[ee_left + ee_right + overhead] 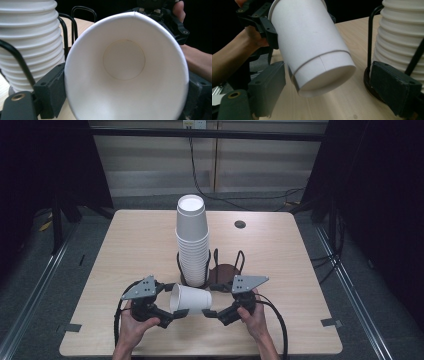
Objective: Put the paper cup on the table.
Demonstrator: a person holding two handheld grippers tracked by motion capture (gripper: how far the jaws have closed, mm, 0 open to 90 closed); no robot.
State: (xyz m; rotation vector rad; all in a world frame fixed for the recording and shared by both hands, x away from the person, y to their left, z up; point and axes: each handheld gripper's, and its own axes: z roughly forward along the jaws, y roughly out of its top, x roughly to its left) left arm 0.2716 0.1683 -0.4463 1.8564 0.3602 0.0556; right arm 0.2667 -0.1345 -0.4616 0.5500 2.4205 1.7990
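A single white paper cup lies on its side in the lower middle of the high view, lifted just off the light wooden surface, its open mouth turned toward the left of the frame and its base toward the right. The left gripper has its black fingers closed on the rim end of that cup, one finger on each side of the mouth; in the left gripper view the cup's open interior faces the camera with the round bottom visible deep inside. The right gripper sits at the base end of the cup, and in the right gripper view its fingers stand wide, one just beside the cup's lower wall at the left of the frame and the other well off to the right, so they do not clamp it; whether the left one touches the cup cannot be told. A hand holds the left gripper at the bottom left, and another hand holds the right gripper at the bottom right. Just above the cup in the high view stands a tall stack of white paper cups, set upside down within a black wire holder with a round dark base, in the centre of the surface.
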